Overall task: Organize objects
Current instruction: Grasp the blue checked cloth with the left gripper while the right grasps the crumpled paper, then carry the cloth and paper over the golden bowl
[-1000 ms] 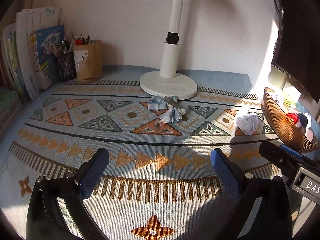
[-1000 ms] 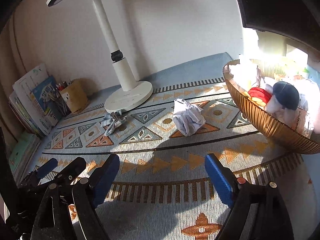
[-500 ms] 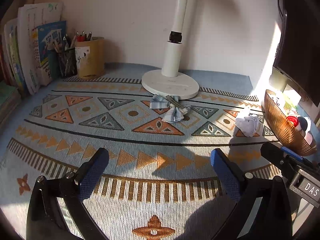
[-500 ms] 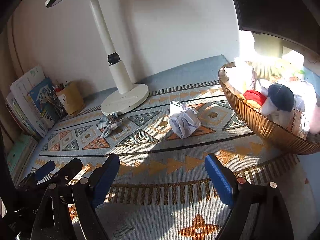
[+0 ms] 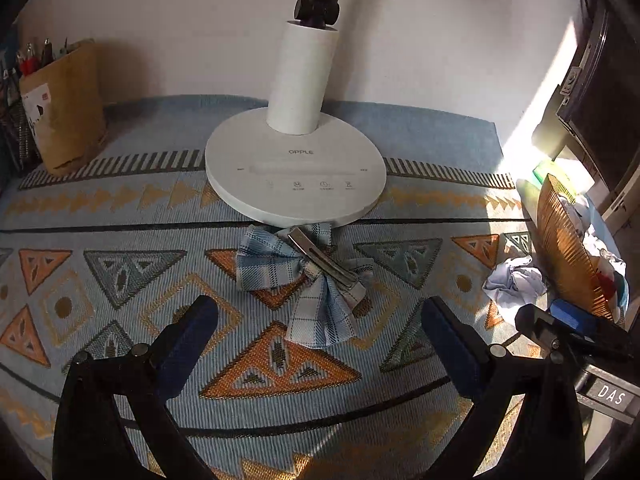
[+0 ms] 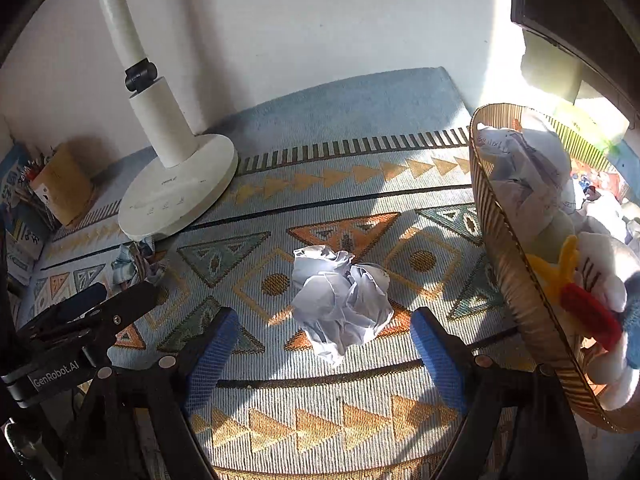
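Basket (image 6: 504, 264): part-filled | paper ball (image 6: 340, 300): loose ahead of spread right gripper (image 6: 320, 344) | bow clip (image 5: 308, 272): loose ahead of spread left gripper (image 5: 320, 332) | both pending

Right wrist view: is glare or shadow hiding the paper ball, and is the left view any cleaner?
Right wrist: paper ball sharp and sunlit; glare washes out the wall corner above the basket. Left wrist: hair bow clear in even shade; glare only at the right edge; fisheye bends the mat lines.
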`<state>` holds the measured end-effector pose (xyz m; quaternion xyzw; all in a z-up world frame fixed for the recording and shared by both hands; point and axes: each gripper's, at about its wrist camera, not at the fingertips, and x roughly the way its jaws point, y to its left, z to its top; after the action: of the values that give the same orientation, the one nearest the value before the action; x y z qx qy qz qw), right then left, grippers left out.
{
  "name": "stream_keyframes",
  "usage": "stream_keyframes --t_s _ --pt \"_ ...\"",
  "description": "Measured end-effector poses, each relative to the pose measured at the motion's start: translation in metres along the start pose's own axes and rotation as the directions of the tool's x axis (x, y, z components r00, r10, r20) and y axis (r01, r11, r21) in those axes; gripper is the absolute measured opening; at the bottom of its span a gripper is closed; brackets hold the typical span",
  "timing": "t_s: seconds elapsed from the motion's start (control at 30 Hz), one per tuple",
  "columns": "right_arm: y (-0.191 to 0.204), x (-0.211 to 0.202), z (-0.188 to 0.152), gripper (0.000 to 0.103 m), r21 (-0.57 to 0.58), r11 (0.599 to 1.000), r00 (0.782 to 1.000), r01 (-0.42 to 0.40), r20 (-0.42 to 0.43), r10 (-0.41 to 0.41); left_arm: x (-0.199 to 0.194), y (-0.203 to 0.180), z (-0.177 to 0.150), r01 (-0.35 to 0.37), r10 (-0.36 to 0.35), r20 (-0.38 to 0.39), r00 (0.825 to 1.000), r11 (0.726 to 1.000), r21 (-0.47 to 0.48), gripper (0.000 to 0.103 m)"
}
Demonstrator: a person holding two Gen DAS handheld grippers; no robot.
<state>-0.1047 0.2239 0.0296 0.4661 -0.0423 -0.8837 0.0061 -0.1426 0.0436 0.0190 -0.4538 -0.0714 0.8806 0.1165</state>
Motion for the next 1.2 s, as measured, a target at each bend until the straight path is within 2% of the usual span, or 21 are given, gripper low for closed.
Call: stream_keyframes --t_s 0.07,0.1,0.13,0.17,0.2,0.27,0.3,0.37,0.4,0.5,0.57,0.7,0.83,0.9,1.03,1.2 --pt "0.000 0.014 -0.001 0.086 0.006 1.000 1.000 0.017 0.010 -0.017 0.013 -0.003 0.004 -0.022 0.022 -0.017 1.000 1.000 -0.006 0.102" --pt "-0.001 0.018 -0.002 0.082 0.006 1.000 1.000 0.021 0.008 -0.021 0.014 -0.007 0.006 -0.038 0.038 -0.002 0.999 0.999 0.008 0.100" --pt "0.001 0.014 -0.002 0.074 -0.005 0.999 0.999 0.034 0.028 -0.034 0.014 -0.012 0.007 -0.043 0.042 0.016 0.999 0.999 0.023 0.099" --pt "0.003 0.011 -0.002 0.052 -0.015 1.000 0.999 0.021 0.043 -0.020 0.015 -0.016 0.007 -0.063 0.062 0.034 0.998 0.997 0.036 0.091" --pt "0.003 0.011 -0.004 0.048 -0.021 1.000 0.999 0.016 0.042 -0.015 0.018 -0.019 0.007 -0.088 0.086 0.033 0.996 0.995 0.046 0.071" --pt "0.004 0.008 -0.005 0.045 -0.027 0.999 0.998 0.017 0.058 -0.016 0.021 -0.022 0.007 -0.096 0.094 0.042 0.995 0.994 0.054 0.054" --pt "0.004 0.006 -0.005 0.044 -0.030 1.000 0.998 0.011 0.064 -0.009 0.021 -0.022 0.006 -0.064 0.062 0.041 0.997 0.997 0.053 0.040" --pt "0.005 -0.001 -0.008 0.044 -0.041 0.999 0.996 -0.014 0.087 0.017 0.020 -0.021 0.006 -0.028 0.026 0.046 0.999 0.998 0.049 0.024" --pt "0.006 -0.005 -0.009 0.044 -0.050 0.998 0.993 -0.032 0.110 0.037 0.016 -0.018 0.004 -0.025 0.022 0.054 0.998 0.999 0.048 0.021" --pt "0.010 -0.021 -0.015 0.044 -0.092 0.993 0.982 -0.075 0.164 0.089 0.008 -0.020 0.000 -0.012 0.008 0.069 0.998 0.998 0.059 0.020" --pt "0.014 -0.024 -0.019 0.044 -0.111 0.990 0.981 -0.081 0.169 0.099 0.003 -0.022 -0.005 -0.003 -0.002 0.074 0.997 0.998 0.061 0.020" --pt "0.017 -0.031 -0.033 0.044 -0.126 0.989 0.983 -0.083 0.151 0.102 -0.013 -0.025 -0.025 0.025 -0.028 0.060 0.998 0.999 0.047 0.020" --pt "0.010 -0.050 -0.063 0.044 -0.107 0.979 0.976 -0.172 0.116 0.184 -0.045 -0.023 -0.052 0.061 -0.060 0.048 0.997 0.998 -0.021 0.020" --pt "0.005 -0.058 -0.080 0.044 -0.098 0.980 0.978 -0.174 0.099 0.184 -0.068 -0.022 -0.067 0.091 -0.088 0.050 0.995 0.995 -0.047 0.020" --pt "-0.016 -0.082 -0.112 0.044 -0.059 0.982 0.977 -0.180 0.105 0.185 -0.103 -0.043 -0.088 0.041 -0.042 0.107 0.993 0.999 0.007 0.020" --pt "-0.065 -0.124 -0.127 0.044 0.059 0.982 0.974 -0.180 0.151 0.170 -0.127 -0.087 -0.094 0.108 -0.122 0.143 0.982 0.989 0.102 0.020"
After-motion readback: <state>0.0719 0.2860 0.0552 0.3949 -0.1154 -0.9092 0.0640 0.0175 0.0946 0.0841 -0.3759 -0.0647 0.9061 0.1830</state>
